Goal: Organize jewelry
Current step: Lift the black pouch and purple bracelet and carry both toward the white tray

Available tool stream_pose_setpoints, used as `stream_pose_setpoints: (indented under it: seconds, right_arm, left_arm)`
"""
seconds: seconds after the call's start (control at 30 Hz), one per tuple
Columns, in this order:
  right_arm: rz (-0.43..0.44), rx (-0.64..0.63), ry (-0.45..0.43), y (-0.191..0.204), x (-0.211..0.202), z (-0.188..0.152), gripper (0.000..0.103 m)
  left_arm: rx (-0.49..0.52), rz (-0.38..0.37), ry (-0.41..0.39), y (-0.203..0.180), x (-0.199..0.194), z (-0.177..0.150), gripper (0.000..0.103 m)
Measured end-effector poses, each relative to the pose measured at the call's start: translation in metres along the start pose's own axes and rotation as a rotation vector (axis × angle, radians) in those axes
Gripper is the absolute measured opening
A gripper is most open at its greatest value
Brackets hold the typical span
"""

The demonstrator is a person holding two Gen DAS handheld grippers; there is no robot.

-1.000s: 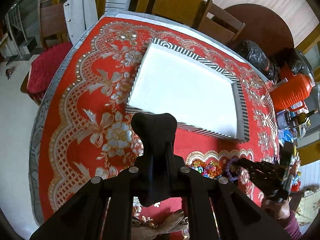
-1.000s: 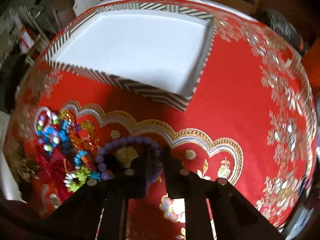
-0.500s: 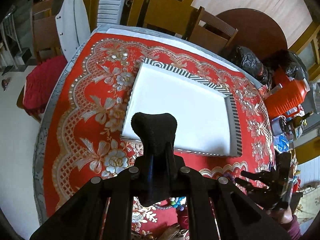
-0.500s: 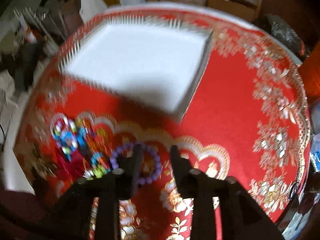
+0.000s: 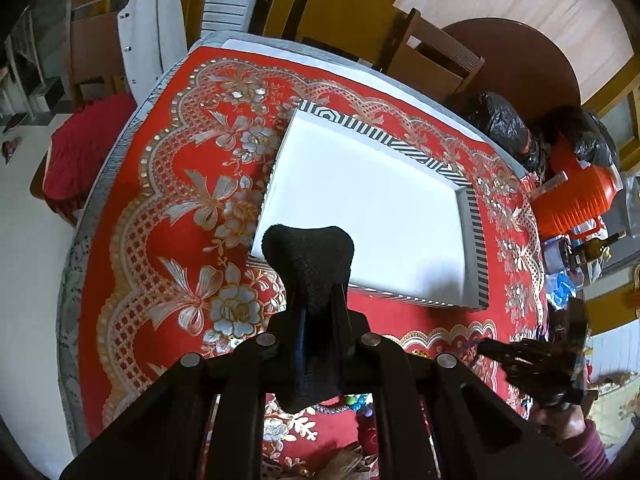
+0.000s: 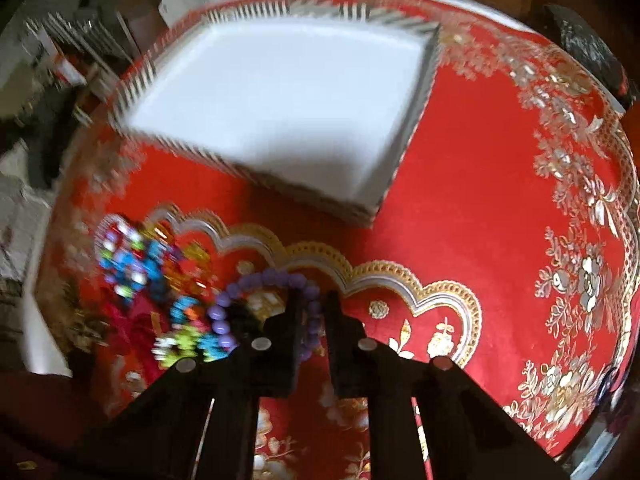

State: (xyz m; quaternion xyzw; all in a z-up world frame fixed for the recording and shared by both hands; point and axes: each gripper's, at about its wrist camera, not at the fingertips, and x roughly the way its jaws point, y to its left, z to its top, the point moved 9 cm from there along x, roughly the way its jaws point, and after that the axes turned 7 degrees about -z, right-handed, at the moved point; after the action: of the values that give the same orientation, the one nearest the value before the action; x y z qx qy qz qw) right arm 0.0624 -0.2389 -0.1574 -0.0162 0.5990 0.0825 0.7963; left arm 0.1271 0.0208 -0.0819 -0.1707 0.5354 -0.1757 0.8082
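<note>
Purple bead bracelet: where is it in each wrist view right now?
Left wrist: not clearly in view; the black foam pads hide the jewelry area.
Right wrist: purple bead bracelet is bottom centre, one side between the right gripper fingers.
Shared landmark: the white striped-rim tray.

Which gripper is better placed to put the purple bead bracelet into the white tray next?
Right. The right gripper already pinches the purple bead bracelet, facing the tray. The left gripper is shut, holding nothing.

Red floral tablecloth (image 5: 168, 216) bears white tray (image 5: 472, 220) and bead jewelry (image 6: 136, 264)
</note>
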Motion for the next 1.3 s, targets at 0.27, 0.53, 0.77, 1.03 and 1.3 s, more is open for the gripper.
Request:
stream_pose_setpoints:
  seconds: [0.27, 0.53, 0.77, 1.03, 1.3]
  right_arm:
    - [0.07, 0.033, -0.14, 0.013, -0.056, 0.027, 0.009]
    - [0.009, -0.009, -0.291, 0.019, -0.096, 0.067, 0.009]
    - [0.096, -0.063, -0.552, 0.057, -0.158, 0.071, 0.01]
    - [0.132, -0.032, -0.658, 0.07, -0.191, 0.065, 0.067]
    - [-0.025, -0.014, -0.262, 0.035, -0.093, 0.035, 0.05]
  left_arm:
    - [0.016, -0.003, 0.006, -0.007, 0.003, 0.006, 0.0]
    - [0.079, -0.039, -0.03, -0.034, -0.001, 0.031, 0.0]
    - [0.087, -0.062, -0.014, -0.038, 0.005, 0.037, 0.0]
    - [0.094, -0.065, 0.02, -0.037, 0.018, 0.036, 0.0]
    - [0.113, -0.072, 0.026, -0.043, 0.022, 0.04, 0.0]
